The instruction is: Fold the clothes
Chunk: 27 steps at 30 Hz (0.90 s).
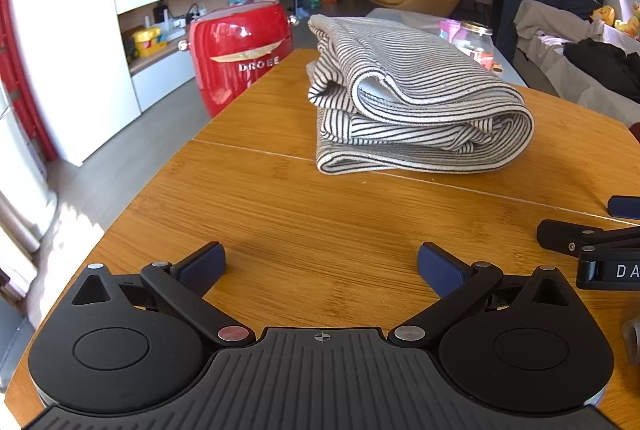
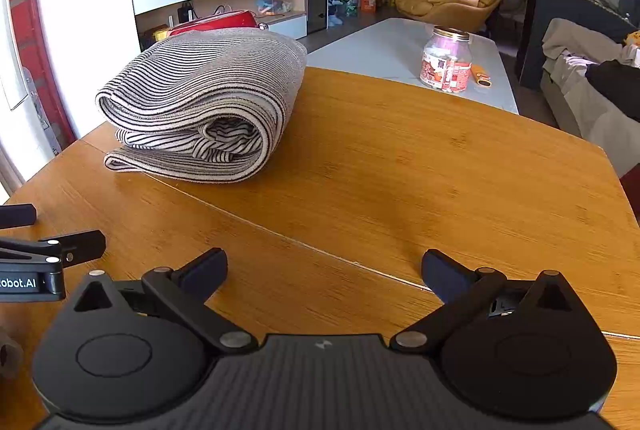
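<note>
**Folded striped garment on the table, both grippers empty**

The garment (image 1: 416,98) is a knit in off-white with thin dark stripes, folded into a thick, soft bundle of several layers. In the left wrist view its rounded fold faces right and its loose edges face left, where the layers step out unevenly; a hem curls up in the middle of the near side. In the right wrist view the same bundle (image 2: 200,102) shows a rolled end with crumpled inner layers tucked inside, and the bottom layer sticks out toward the left as a flat lip.

It lies on the wooden table (image 1: 320,214), on the far side of a seam that runs across the top. It sits near the table's far left corner, close to the far edge, with a red appliance (image 1: 240,58) standing beyond that edge on the floor side.

The left gripper (image 1: 320,262) rests low over the near part of the table, jaws spread wide, nothing between them. The right gripper (image 2: 324,268) sits just beside it, also wide open and empty. Each shows at the edge of the other's view.

Between the grippers and the garment the tabletop is bare wood. To the right of the garment the top is likewise bare up to its angled right edge. A grey table (image 2: 376,50) adjoins the far edge, carrying a jar (image 2: 446,60).
</note>
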{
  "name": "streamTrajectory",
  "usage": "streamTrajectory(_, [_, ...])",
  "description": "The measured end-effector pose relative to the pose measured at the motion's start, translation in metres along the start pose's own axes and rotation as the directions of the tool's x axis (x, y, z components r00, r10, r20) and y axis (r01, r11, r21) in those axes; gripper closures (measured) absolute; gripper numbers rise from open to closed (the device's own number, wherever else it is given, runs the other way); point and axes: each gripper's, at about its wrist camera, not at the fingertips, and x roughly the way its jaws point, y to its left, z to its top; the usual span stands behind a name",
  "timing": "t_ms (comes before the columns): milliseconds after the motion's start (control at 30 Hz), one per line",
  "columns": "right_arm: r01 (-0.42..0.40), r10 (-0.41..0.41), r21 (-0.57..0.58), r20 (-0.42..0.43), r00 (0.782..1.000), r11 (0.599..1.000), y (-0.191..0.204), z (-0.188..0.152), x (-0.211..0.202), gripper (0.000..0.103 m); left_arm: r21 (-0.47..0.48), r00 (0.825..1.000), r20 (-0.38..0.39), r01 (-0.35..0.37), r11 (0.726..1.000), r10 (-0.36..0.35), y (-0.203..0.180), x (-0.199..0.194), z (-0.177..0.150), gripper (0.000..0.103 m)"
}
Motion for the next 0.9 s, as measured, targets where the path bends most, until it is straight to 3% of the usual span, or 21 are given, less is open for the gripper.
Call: streamTrajectory(900, [-0.014,0.014,-0.011,-0.002,1.000,1.000,-0.0020,0.0009,0.0022,0.000,-0.002,1.000,0.001,-0.003,1.000,0.003,-0.0002,-0.0005,0.0001,0.000])
